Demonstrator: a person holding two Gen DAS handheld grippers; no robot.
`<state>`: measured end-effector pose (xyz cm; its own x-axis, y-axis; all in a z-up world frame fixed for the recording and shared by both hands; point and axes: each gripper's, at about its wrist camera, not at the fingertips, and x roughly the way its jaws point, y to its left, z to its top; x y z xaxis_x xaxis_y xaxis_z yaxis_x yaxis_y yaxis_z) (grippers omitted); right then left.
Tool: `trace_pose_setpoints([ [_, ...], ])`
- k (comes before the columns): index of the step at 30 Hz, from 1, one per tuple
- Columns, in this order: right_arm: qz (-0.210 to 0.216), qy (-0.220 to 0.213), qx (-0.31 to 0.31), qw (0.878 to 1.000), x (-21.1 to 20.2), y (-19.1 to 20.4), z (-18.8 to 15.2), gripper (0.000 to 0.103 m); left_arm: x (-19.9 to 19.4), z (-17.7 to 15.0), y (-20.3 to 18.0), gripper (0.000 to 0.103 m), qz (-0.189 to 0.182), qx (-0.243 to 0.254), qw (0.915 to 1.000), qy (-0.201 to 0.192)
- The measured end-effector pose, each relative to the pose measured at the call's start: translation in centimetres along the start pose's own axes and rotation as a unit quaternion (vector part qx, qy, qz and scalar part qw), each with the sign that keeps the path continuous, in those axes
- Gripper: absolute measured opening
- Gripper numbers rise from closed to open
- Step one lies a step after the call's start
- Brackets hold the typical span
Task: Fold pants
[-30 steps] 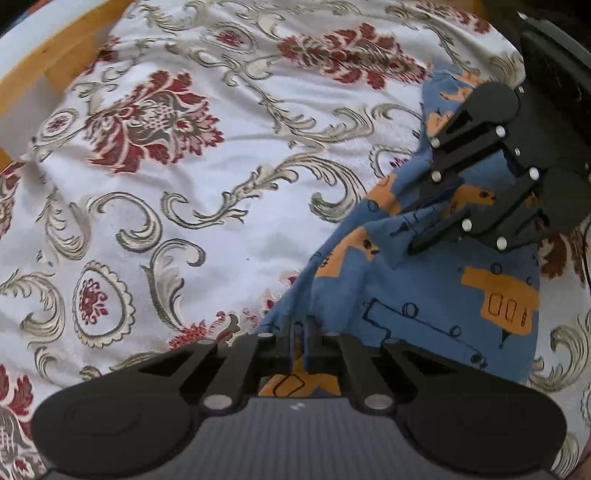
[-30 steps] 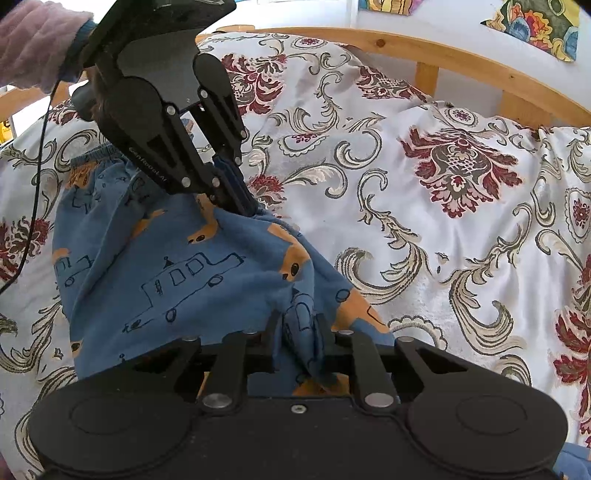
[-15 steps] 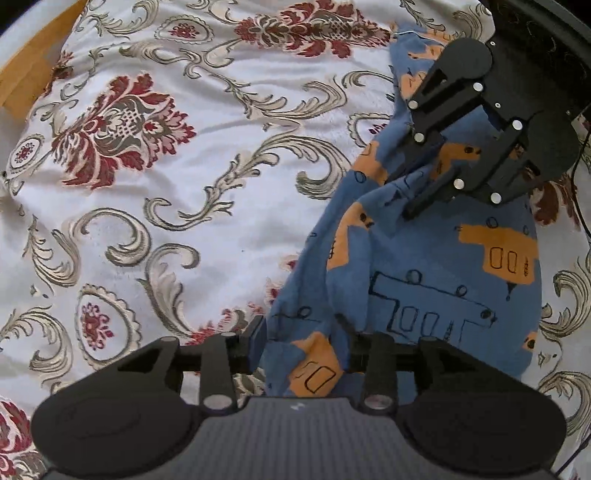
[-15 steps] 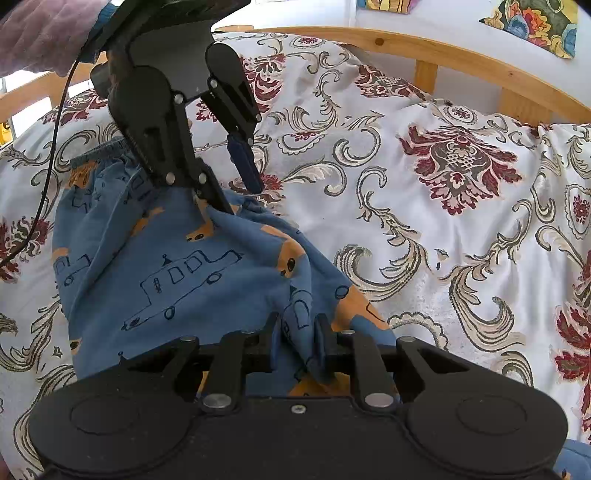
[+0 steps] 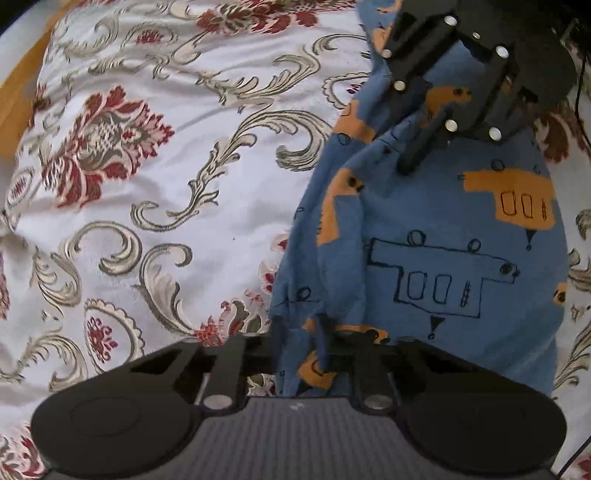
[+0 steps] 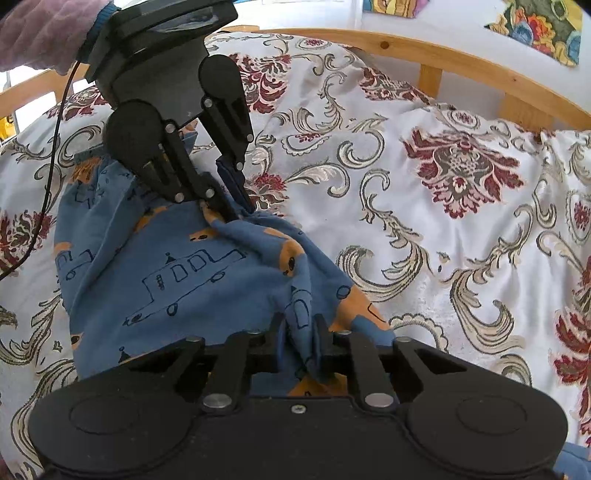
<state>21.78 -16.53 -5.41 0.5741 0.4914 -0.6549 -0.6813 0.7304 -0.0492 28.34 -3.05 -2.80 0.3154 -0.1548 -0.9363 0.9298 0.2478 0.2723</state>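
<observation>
A floral bedspread (image 6: 424, 229) covers the bed I'm working on, white with red blooms and grey-gold scrolls. Nearest me in the right wrist view, my right gripper (image 6: 301, 341) is clenched on a bunched fold of the pants (image 6: 155, 258) — blue cloth with orange patches and drawn vehicles, lying in a heap on the spread. In the left wrist view my left gripper (image 5: 314, 347) has its fingers spread apart, the pants' edge lying loose between them, not pinched.

The cloth looks light and very soft; it drapes and wrinkles wherever it is lifted, so I judge it will sag and slide on the smooth spread unless held at two points. A hem or waistband corner, where the cloth is doubled, seems the best place to grip.

Farther off, the spread is rumpled and padded, giving way under pressure — no firm base for creasing. Beyond it runs a wooden bed rail (image 6: 461, 62), then a pale wall with a bright patterned picture (image 6: 546, 26).
</observation>
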Motion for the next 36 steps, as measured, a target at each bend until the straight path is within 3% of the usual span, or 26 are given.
trace_pose_setpoints([
  [5, -0.015, -0.005, 0.005, 1.0, -0.4, -0.1, 0.2, 0.011, -0.5, -0.7, 1.5, 0.009, 0.012, -0.068, 0.9975, -0.014],
  [8, -0.042, 0.004, 0.02, 0.999, 0.2, -0.5, -0.1, 0.026, -0.4, -1.2, 2.4, 0.008, 0.045, -0.11, 0.9928, -0.016],
  [12, -0.07, -0.003, 0.04, 0.997, -0.5, -1.0, -0.2, 0.038, 0.4, -1.5, 2.8, 0.009, 0.051, -0.147, 0.9877, -0.013],
  [15, -0.11, -0.018, 0.04, 0.993, -1.8, -0.9, -0.5, 0.041, 0.4, -1.3, 2.4, 0.017, 0.07, -0.157, 0.9851, -0.008],
  [17, -0.108, -0.03, 0.062, 0.992, -2.8, -1.4, -0.8, 0.045, -0.3, -1.4, 2.3, 0.034, 0.083, -0.171, 0.9816, -0.013],
  [22, -0.131, -0.037, 0.072, 0.988, -5.1, -1.9, -1.3, 0.047, -1.9, -1.7, 2.2, 0.036, 0.095, -0.215, 0.9716, -0.028],
  [27, -0.174, -0.018, 0.102, 0.979, -7.5, -5.4, -2.8, 0.046, -4.1, -0.1, -0.5, 0.036, 0.088, -0.224, 0.9659, -0.096],
  [32, -0.121, 0.014, 0.119, 0.985, -8.1, -8.5, -4.3, 0.046, -3.5, 3.8, -3.2, 0.036, 0.067, -0.187, 0.9696, -0.143],
  [35, -0.096, 0.044, 0.125, 0.987, -6.4, -9.7, -4.8, 0.046, -1.5, 5.7, -3.7, 0.036, 0.048, -0.174, 0.9742, -0.136],
  [36, -0.09, 0.049, 0.129, 0.986, -6.0, -9.8, -4.9, 0.038, -0.7, 6.2, -3.7, 0.036, 0.046, -0.172, 0.9756, -0.128],
])
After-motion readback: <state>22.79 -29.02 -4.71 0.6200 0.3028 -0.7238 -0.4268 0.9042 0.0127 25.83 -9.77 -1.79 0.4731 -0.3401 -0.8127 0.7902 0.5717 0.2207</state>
